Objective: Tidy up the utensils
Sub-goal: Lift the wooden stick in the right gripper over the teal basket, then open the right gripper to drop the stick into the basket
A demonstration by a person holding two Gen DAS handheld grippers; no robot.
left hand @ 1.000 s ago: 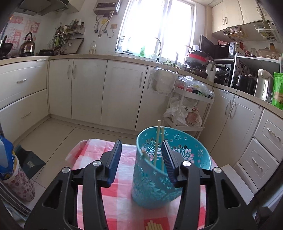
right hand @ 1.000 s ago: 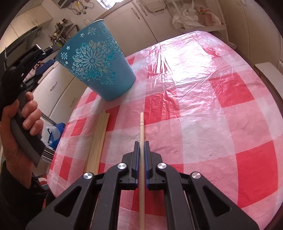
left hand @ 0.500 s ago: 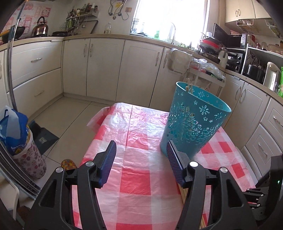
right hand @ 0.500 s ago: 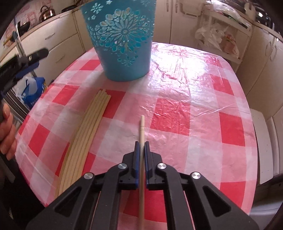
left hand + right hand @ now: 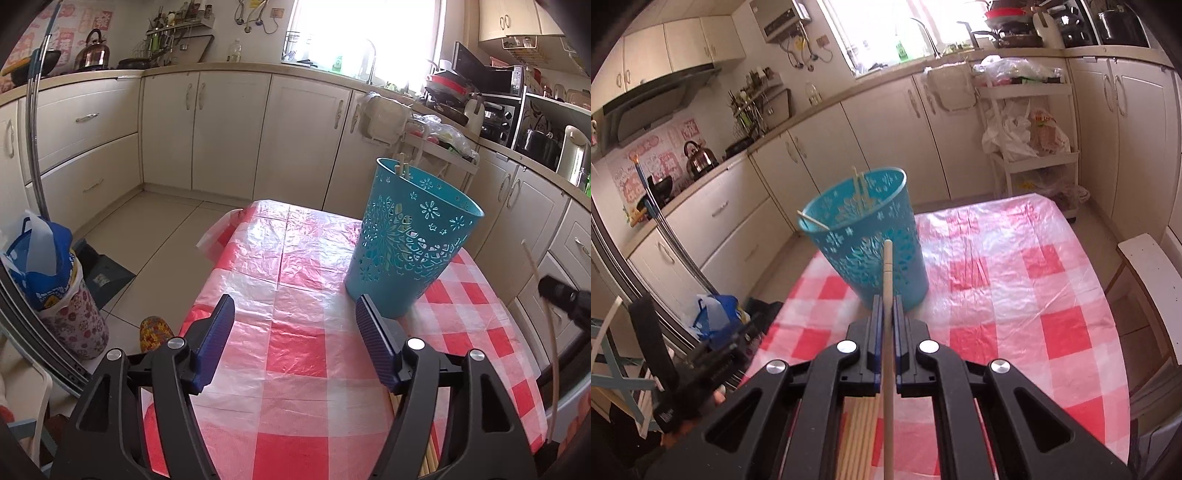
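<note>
The right gripper has its fingers clamped on a single wooden chopstick, which runs straight forward between the blue pads and is lifted off the surface — its front tip points at the side of the blue perforated basket. The basket stands upright on the red-and-white checked plastic cloth, towards the far left part of the surface as the right wrist view shows it. Several chopsticks already stand inside the basket, leaning on its rim. Below the right gripper, a bundle of loose chopsticks lies flat on the cloth.

The left gripper hangs above the near part of the surface with its fingers spread wide and nothing between them — its jaws have just been opening. The basket stands just ahead of its right finger, apart from it. At the right edge of the left wrist view, the lifted chopstick shows as a thin pale line.
</note>
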